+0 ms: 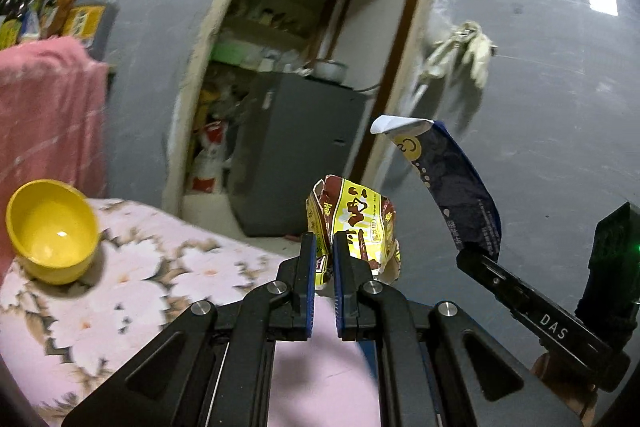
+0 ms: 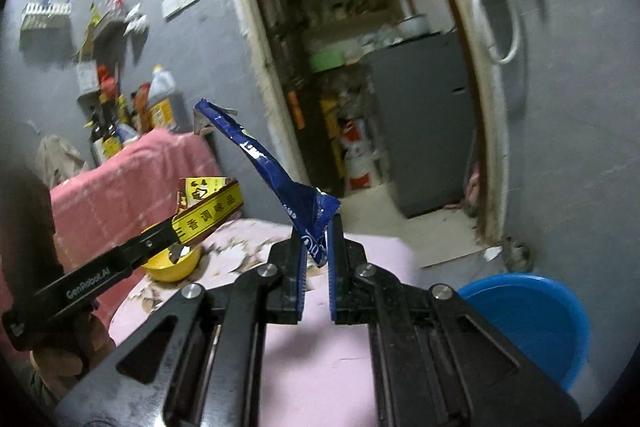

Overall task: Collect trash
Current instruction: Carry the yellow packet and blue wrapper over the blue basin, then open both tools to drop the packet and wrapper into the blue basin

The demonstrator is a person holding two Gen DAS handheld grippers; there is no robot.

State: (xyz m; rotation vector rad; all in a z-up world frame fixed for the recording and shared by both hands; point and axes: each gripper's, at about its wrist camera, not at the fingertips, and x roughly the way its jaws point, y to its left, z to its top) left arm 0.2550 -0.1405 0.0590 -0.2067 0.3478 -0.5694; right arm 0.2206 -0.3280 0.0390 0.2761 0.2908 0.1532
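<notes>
your left tool (image 1: 323, 247) is clenching the lower edge of a yellow-and-red wrapper (image 1: 352, 223), and that wrapper is standing up out of the closed fingers, lifted off the surface. your right tool (image 2: 316, 239) is gripping a blue wrapper (image 2: 276, 171) by its bottom corner, with the long strip rising up and to the left, also in the air. both pieces of trash are hanging above the tabletop (image 2: 384, 247) with its pink flowered cover, so you are, by my reading, in the carrying step, with both pickups done and the drop not yet made.

the next move is calling for a swing to your right and down, since the blue bucket (image 2: 532, 323) is sitting on the floor just past the tabletop's edge, below the right tool; bring each wrapper over its mouth before letting go. its inside is looking bare in the part showing. the yellow bowl (image 1: 52, 231) on the tabletop is also showing nothing inside
</notes>
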